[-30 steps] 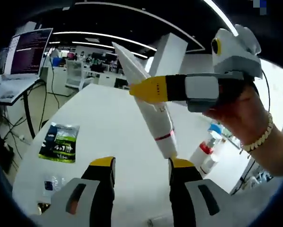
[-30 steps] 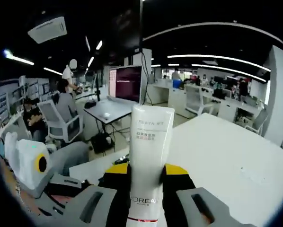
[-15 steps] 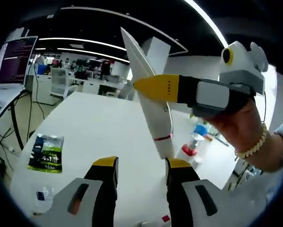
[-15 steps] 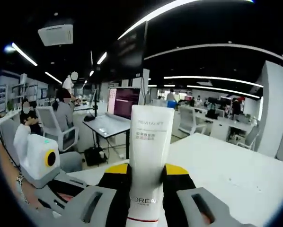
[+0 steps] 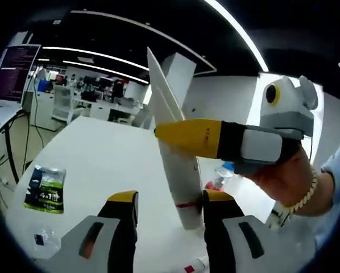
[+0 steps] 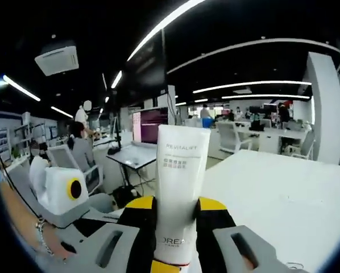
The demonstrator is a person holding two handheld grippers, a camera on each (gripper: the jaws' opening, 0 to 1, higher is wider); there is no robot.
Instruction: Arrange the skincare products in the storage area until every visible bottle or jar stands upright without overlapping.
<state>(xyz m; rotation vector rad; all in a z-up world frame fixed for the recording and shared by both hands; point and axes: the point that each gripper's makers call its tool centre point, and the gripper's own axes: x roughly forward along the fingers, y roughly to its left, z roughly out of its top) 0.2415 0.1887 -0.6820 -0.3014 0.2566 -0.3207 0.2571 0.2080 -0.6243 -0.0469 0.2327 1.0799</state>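
A white tube [image 5: 171, 153] with a red band near its cap end hangs nearly upright over the white table [image 5: 96, 148], cap end down. My right gripper [image 5: 178, 136] comes in from the right, held by a hand, and is shut on the tube's middle. The tube's lower end sits between the jaws of my left gripper [image 5: 171, 199], close to the right jaw; the jaws stand open. In the right gripper view the tube [image 6: 179, 176], printed REVITALIFT, rises between my right gripper's [image 6: 175, 203] shut jaws. A yellow tip of the left gripper [image 6: 164, 266] shows just below it.
A green packet [image 5: 45, 182] lies on the table at the left, with a small wrapper [image 5: 39, 239] nearer. A red-capped bottle [image 5: 217, 177] stands behind the tube. Beyond the table [image 6: 272, 187] are desks, a lit monitor [image 6: 150, 122] and seated people.
The tube has swung from leaning to nearly upright, and its cap end has come down between my left gripper's jaws. The right gripper keeps its hold. Both views have shifted.
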